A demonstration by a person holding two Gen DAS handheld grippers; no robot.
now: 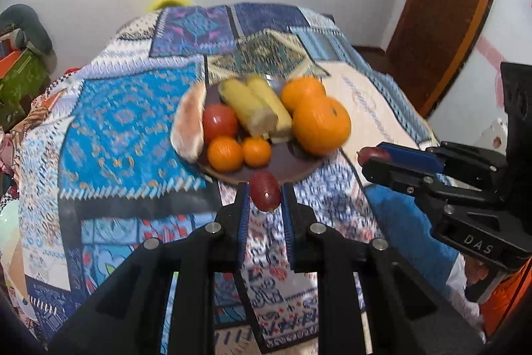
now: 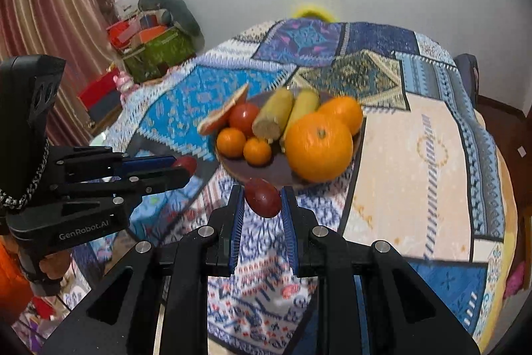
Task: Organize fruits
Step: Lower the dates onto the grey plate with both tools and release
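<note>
A dark brown plate (image 1: 286,167) on the patterned cloth carries two big oranges (image 1: 321,125), two small oranges (image 1: 225,153), a tomato (image 1: 219,121), two corn pieces (image 1: 252,108) and a pale flat slice (image 1: 189,125). My left gripper (image 1: 265,187) hangs just before the plate's near rim, shut on a small dark red oval fruit (image 1: 265,197). My right gripper (image 2: 261,188) is shut on a second red oval fruit (image 2: 262,198), also near the rim of the plate (image 2: 266,170). Each gripper shows in the other's view: the right gripper (image 1: 369,159) and the left gripper (image 2: 184,170).
The table is covered by a blue patchwork cloth (image 1: 133,128) that drops off at the near and side edges. A green box with clutter (image 2: 156,52) stands at the left beside a curtain (image 2: 50,22). A wooden door (image 1: 442,5) is at the right.
</note>
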